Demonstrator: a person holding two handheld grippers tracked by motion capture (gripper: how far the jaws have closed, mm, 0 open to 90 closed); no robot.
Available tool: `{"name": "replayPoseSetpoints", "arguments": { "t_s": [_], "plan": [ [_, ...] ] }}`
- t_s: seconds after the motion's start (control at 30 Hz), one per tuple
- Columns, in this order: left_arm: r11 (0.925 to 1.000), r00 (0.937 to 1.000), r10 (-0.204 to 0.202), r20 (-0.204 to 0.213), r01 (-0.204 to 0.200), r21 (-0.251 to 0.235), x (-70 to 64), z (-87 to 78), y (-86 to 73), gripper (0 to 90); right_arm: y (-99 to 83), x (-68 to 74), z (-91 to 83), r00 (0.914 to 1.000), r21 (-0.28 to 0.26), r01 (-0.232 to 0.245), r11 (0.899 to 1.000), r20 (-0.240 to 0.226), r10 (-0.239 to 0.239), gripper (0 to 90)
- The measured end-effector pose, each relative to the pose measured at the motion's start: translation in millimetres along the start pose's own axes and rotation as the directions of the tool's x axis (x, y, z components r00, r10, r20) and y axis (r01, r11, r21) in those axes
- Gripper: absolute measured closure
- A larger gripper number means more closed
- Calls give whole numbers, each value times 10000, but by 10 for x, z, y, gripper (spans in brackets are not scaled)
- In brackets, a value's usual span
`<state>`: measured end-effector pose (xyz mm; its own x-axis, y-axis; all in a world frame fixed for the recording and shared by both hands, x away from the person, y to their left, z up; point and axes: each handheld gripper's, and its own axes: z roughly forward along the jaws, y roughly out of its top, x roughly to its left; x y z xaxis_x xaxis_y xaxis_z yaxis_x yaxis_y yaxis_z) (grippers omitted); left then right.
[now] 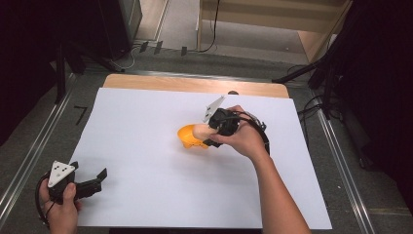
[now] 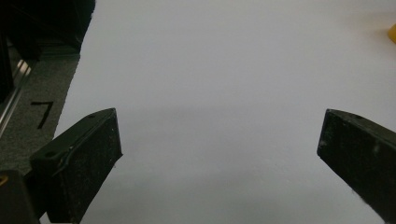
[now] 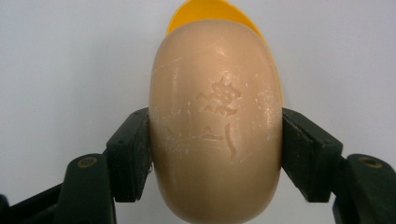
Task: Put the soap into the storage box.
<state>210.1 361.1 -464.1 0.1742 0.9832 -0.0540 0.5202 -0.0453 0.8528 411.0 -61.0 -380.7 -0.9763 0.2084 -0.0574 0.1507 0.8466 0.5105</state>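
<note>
A beige oval soap bar (image 3: 215, 121) with a stamped mark is clamped between the jaws of my right gripper (image 3: 215, 156). In the high view the soap (image 1: 200, 130) sits over an orange dish (image 1: 187, 138) near the middle of the white sheet, with my right gripper (image 1: 210, 132) shut on it. The orange dish (image 3: 210, 11) peeks out behind the soap. My left gripper (image 1: 100, 179) rests at the sheet's near left corner, jaws wide open, nothing between them (image 2: 219, 154). A sliver of the orange dish (image 2: 391, 33) shows far right in the left gripper view.
A white sheet (image 1: 146, 146) covers the wooden table (image 1: 195, 84). Grey floor with metal rails (image 1: 29, 161) runs along both sides. A black mark like a 7 (image 2: 43, 113) lies on the floor left of the sheet.
</note>
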Motion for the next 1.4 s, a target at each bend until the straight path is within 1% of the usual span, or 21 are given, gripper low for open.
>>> {"name": "replayPoseSetpoints", "arguments": {
  "t_s": [0.1,0.27,0.37,0.47,0.57,0.6,0.63,0.67,0.7,0.87,0.97,1.03,1.17,1.4],
  "plan": [
    [10000,10000,-1,-42,1,-11,-5,-2,-1,2,73,-22,39,9995,111,315,9994,-56,-315,330],
    [10000,10000,-14,4,14,-8,3,-3,0,2,158,-42,97,9984,263,533,9982,-194,-528,329],
    [10000,10000,-85,41,85,-27,8,-4,-1,2,179,-73,147,9979,460,637,9969,-106,-633,329],
    [9999,9999,-106,49,106,-51,8,-4,-1,2,188,-83,176,9979,483,654,9967,-11,-655,329],
    [9999,10000,-86,34,86,-52,7,-6,-2,2,202,-101,212,9968,457,801,9957,-20,-801,329],
    [9999,10000,-84,38,84,-58,6,-7,-2,2,210,-106,246,9966,471,808,9956,-199,-800,329],
    [9999,10000,-91,37,91,-66,6,-7,-2,2,210,-106,246,9966,471,808,9956,-199,-800,329],
    [9999,9999,-103,42,104,-59,9,-7,-2,2,219,-113,277,9957,546,873,9947,-365,-854,329],
    [9999,9999,-120,56,120,-54,9,-6,-1,1,223,-116,290,9953,550,899,9944,-403,-878,329],
    [9999,9999,-129,70,129,-43,12,-6,-1,1,244,-144,326,9959,608,741,9954,-564,-707,328],
    [9999,9998,-155,80,155,-59,14,-6,-2,2,249,-158,353,9946,707,781,9944,-734,-729,328],
    [9998,9998,-162,91,163,-59,16,-7,-1,2,249,-166,360,9943,735,803,9941,-762,-747,328],
    [9998,9997,-201,113,202,-73,19,-6,-2,1,251,-204,382,9955,595,622,9963,-748,-577,328],
    [9997,9997,-231,110,231,-54,23,-3,-1,2,247,-216,383,9950,530,555,9971,-860,-508,321]
  ]
}}
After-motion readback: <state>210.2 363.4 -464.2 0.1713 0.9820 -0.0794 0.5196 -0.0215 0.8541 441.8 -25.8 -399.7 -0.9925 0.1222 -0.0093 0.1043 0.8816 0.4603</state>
